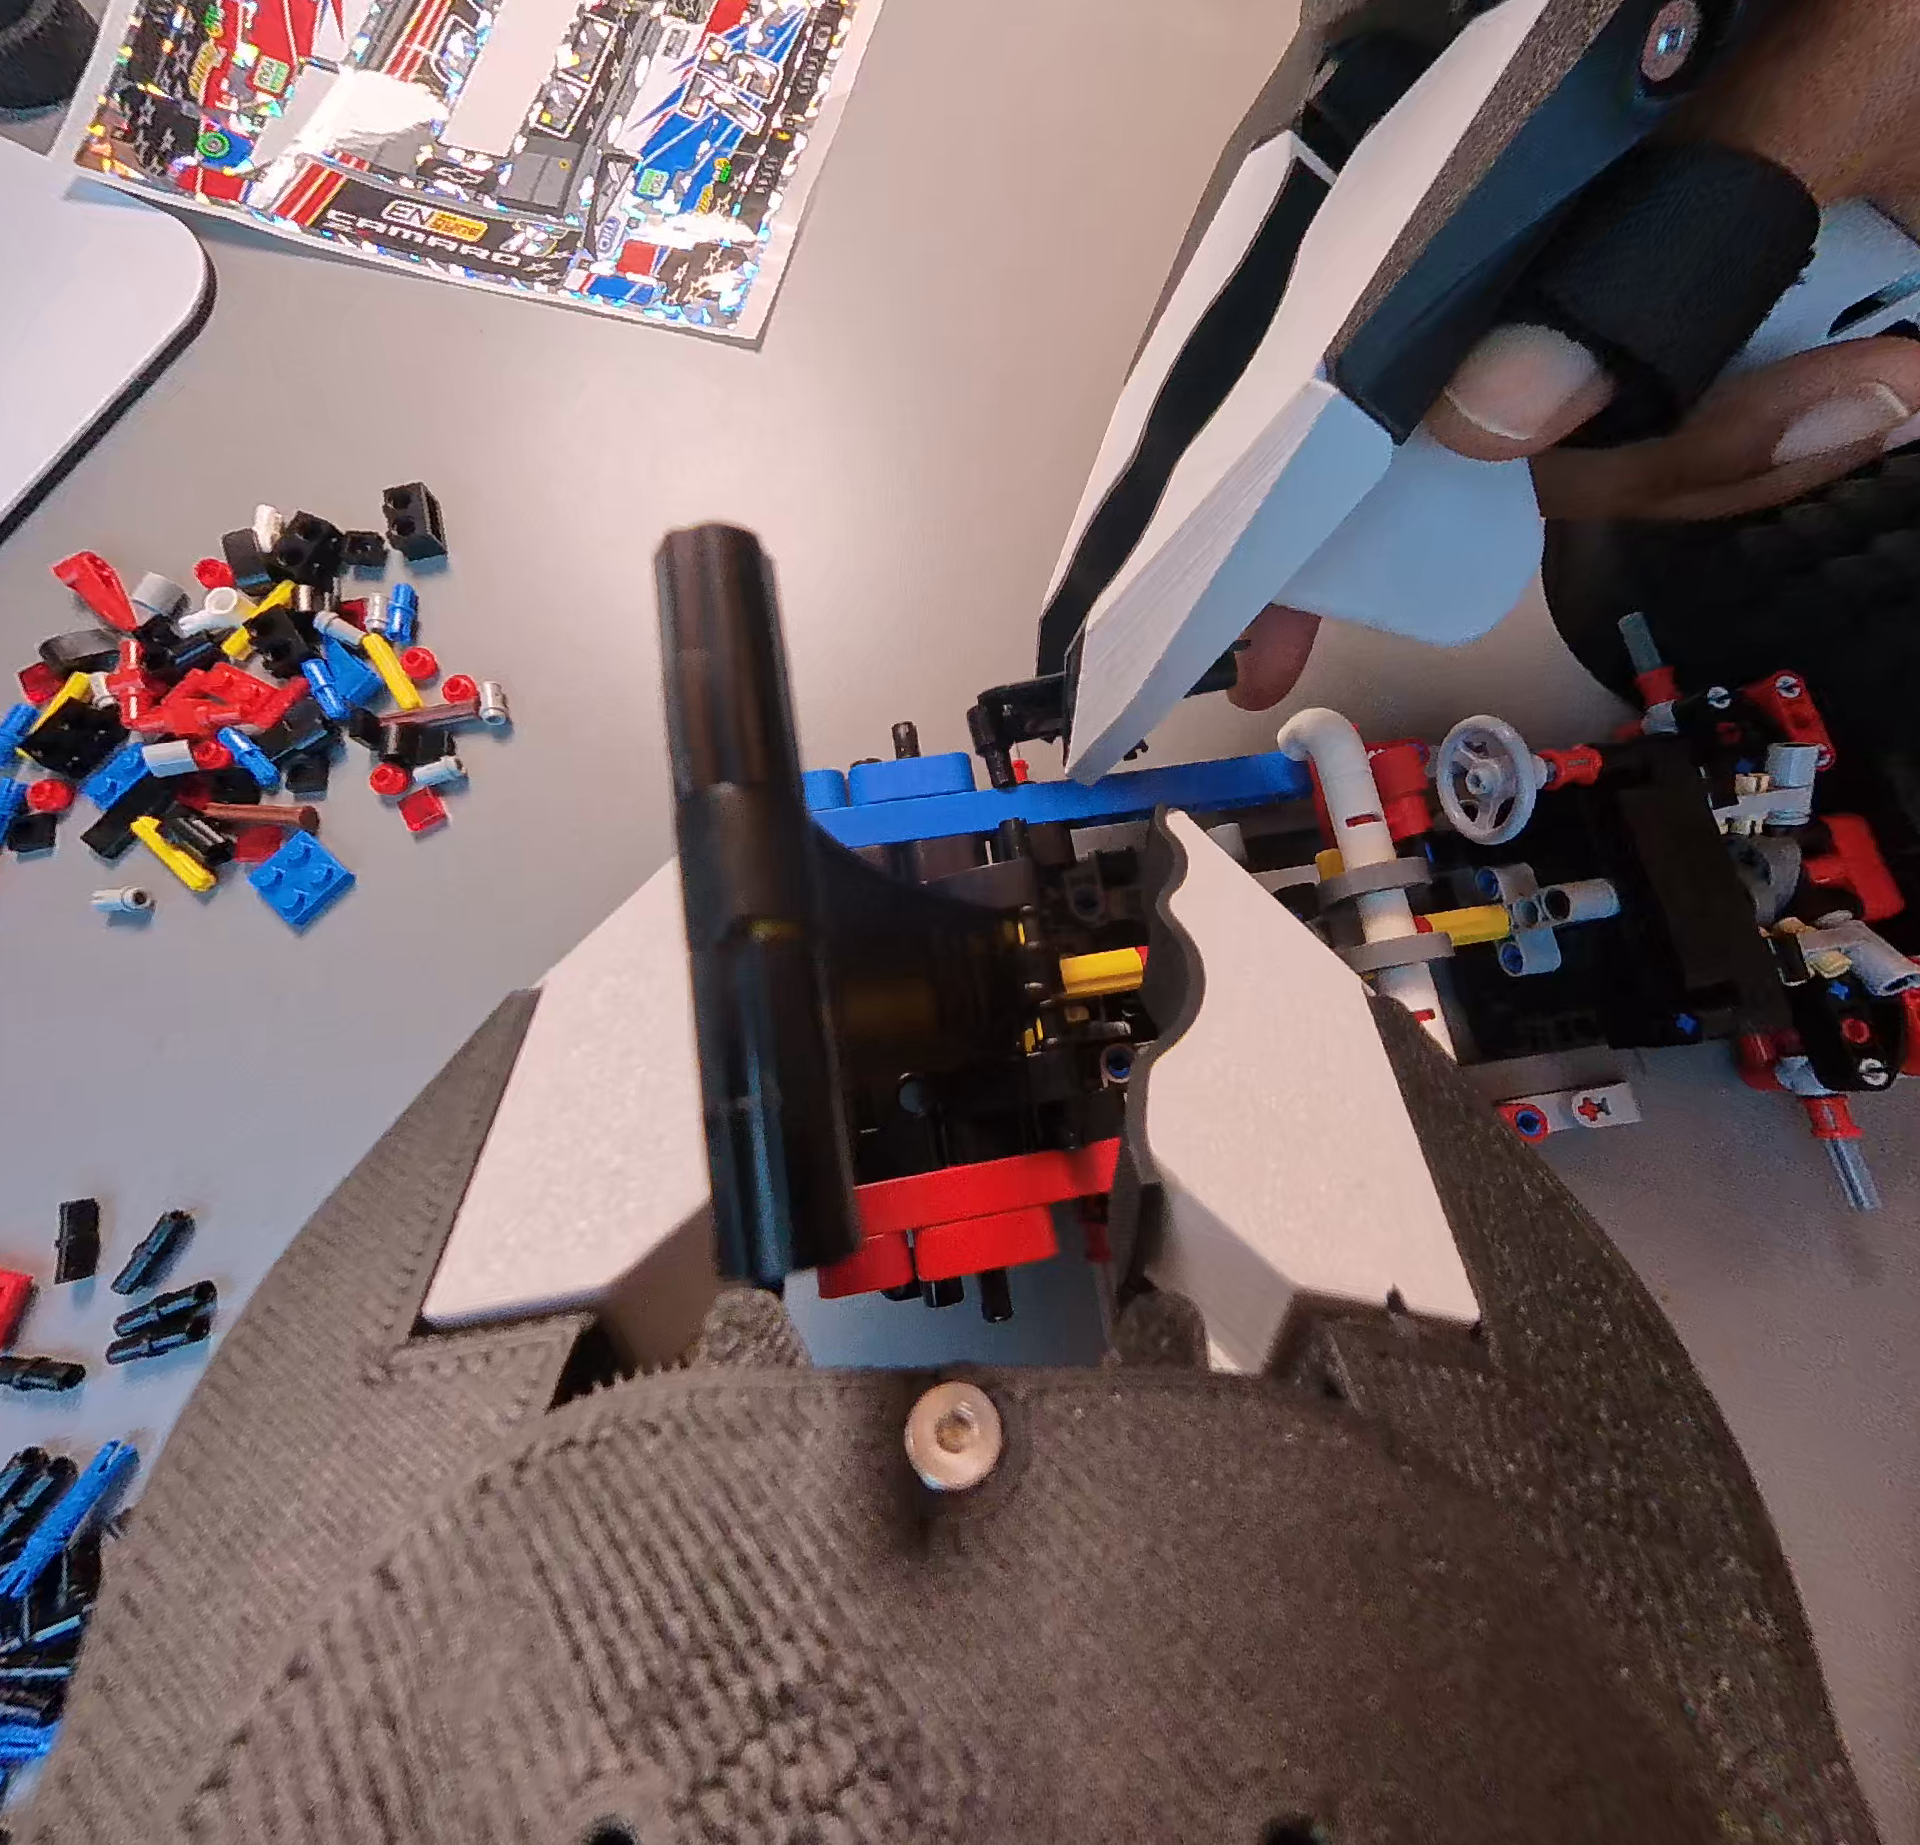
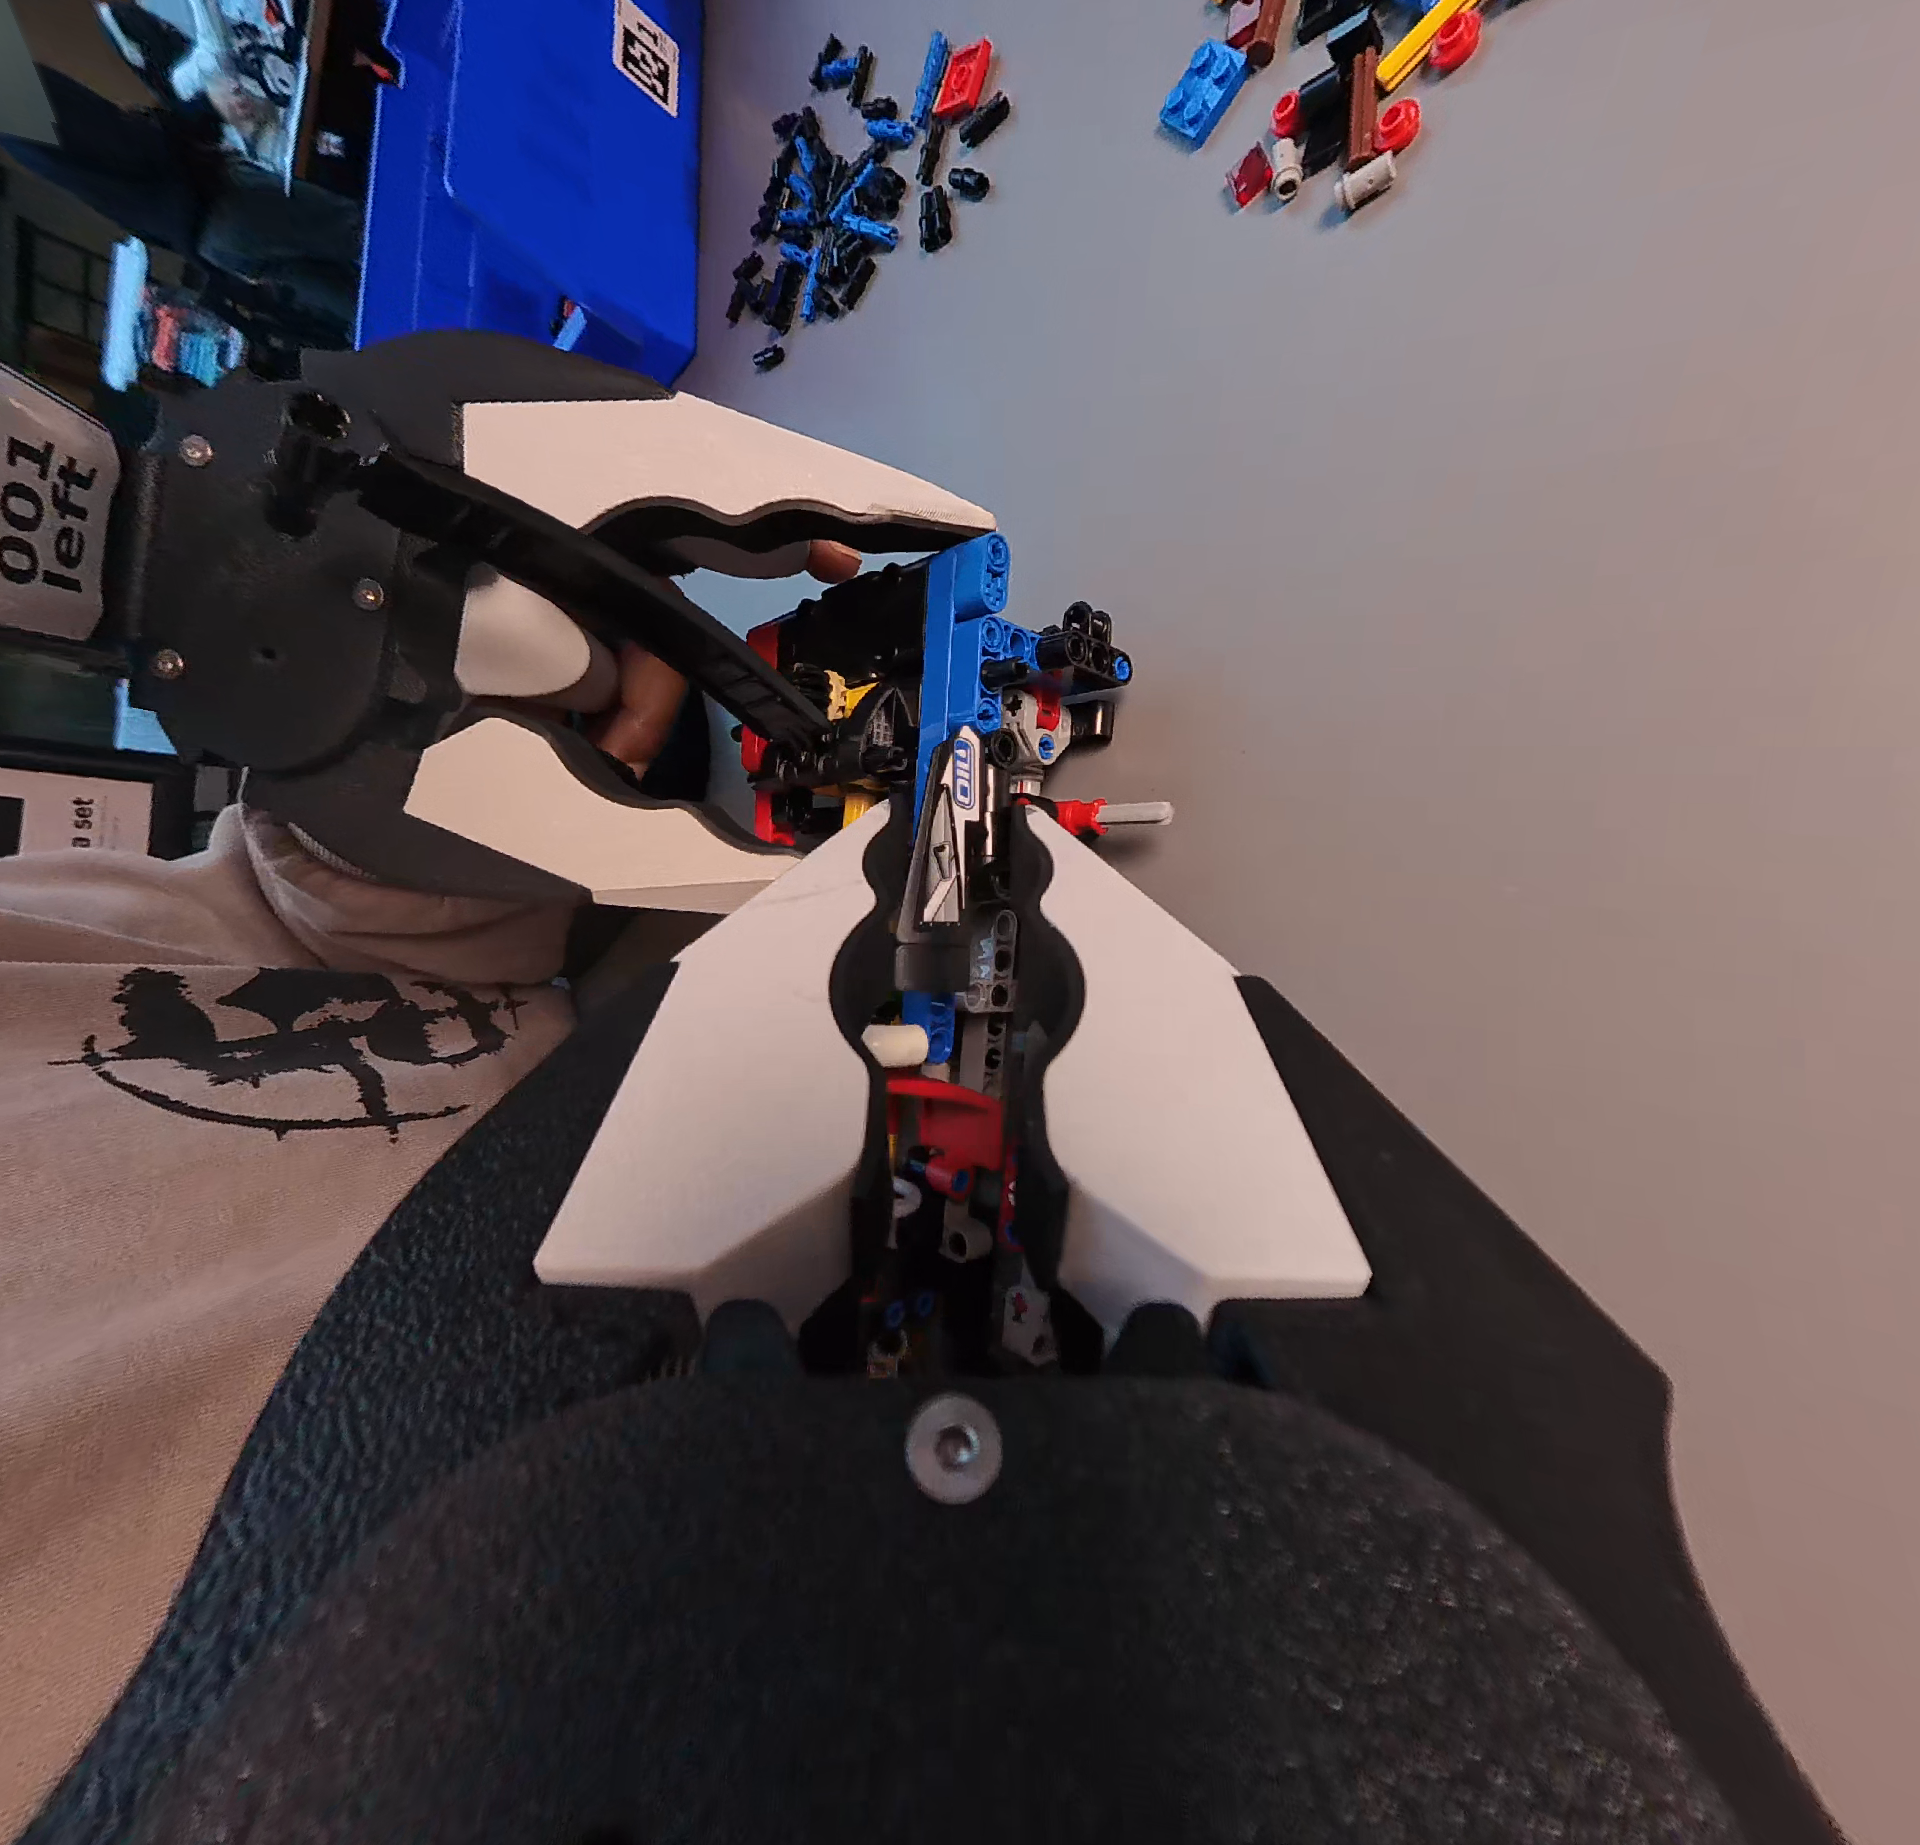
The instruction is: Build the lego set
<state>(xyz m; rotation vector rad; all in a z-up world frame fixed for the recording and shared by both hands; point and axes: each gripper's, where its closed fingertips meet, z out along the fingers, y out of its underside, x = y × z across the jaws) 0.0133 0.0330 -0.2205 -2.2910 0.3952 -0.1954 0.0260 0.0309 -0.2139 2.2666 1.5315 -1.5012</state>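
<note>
The half-built lego car (image 1: 1507,922) lies on the grey table, with a blue beam, a grey steering wheel and a white pipe. My left gripper (image 1: 920,850) is closed around its near end, and a long black curved panel (image 1: 748,912) is pressed against the left finger. My right gripper (image 2: 951,819) is shut lengthwise on the car (image 2: 956,652). In the left wrist view, the right gripper (image 1: 1081,746) comes in from the upper right onto the blue beam. In the right wrist view, the left gripper (image 2: 894,689) spans the car's far end, with the black panel (image 2: 644,590) between its jaws.
A pile of loose red, blue, yellow and black pieces (image 1: 208,694) lies left. Black and blue pins (image 1: 52,1546) lie at the near left. A sticker sheet (image 1: 478,102) and a black tyre (image 1: 42,29) lie at the back. A blue box (image 2: 540,133) stands at the table's edge. Only a small space, under 4 cm, lies between the two pairs of fingers.
</note>
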